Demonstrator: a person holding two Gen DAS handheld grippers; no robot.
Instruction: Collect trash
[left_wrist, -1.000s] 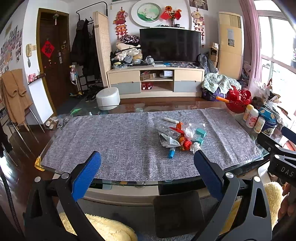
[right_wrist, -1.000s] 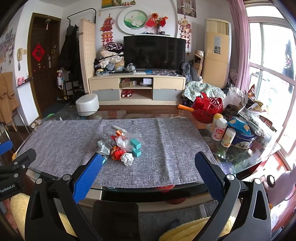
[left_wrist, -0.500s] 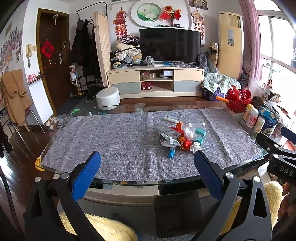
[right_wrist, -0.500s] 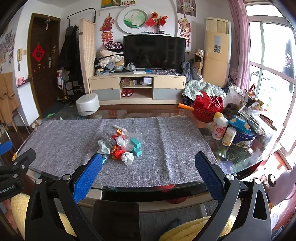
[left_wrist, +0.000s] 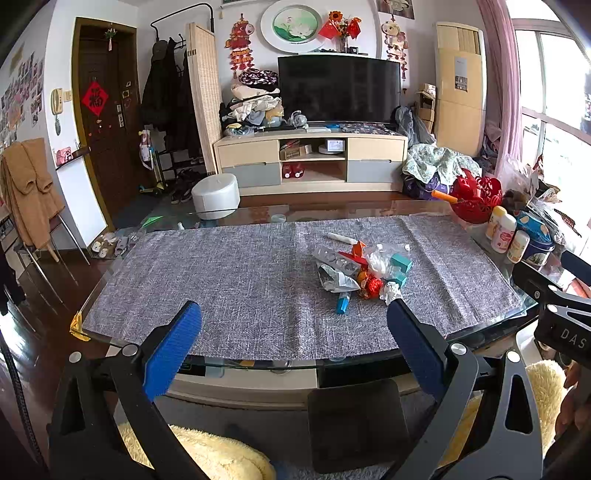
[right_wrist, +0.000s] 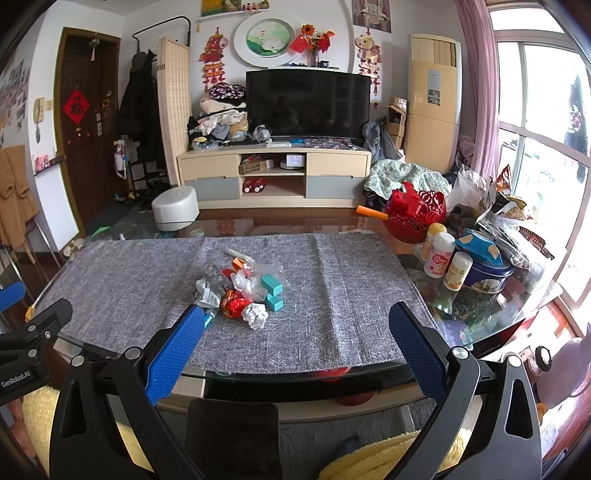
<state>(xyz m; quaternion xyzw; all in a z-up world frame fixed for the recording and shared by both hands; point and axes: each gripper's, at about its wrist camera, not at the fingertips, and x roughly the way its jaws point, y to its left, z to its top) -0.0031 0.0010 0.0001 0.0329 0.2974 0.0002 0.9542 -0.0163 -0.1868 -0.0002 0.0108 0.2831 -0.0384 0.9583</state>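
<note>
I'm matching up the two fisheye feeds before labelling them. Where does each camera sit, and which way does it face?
Left wrist: on the left hand-held gripper, held before the near table edge, facing the trash pile right of centre; its open blue fingers show.
Right wrist: on the right hand-held gripper, facing the same pile left of centre; open fingers show.
Shared: grey cloth, television, and each view catches the other gripper at its edge.

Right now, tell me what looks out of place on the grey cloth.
A small heap of trash sits mid-cloth: crumpled foil, a red wrapper, clear plastic, two teal boxes and a white stick lying loose behind it. The rest of the grey cloth lies flat and bare.
</note>
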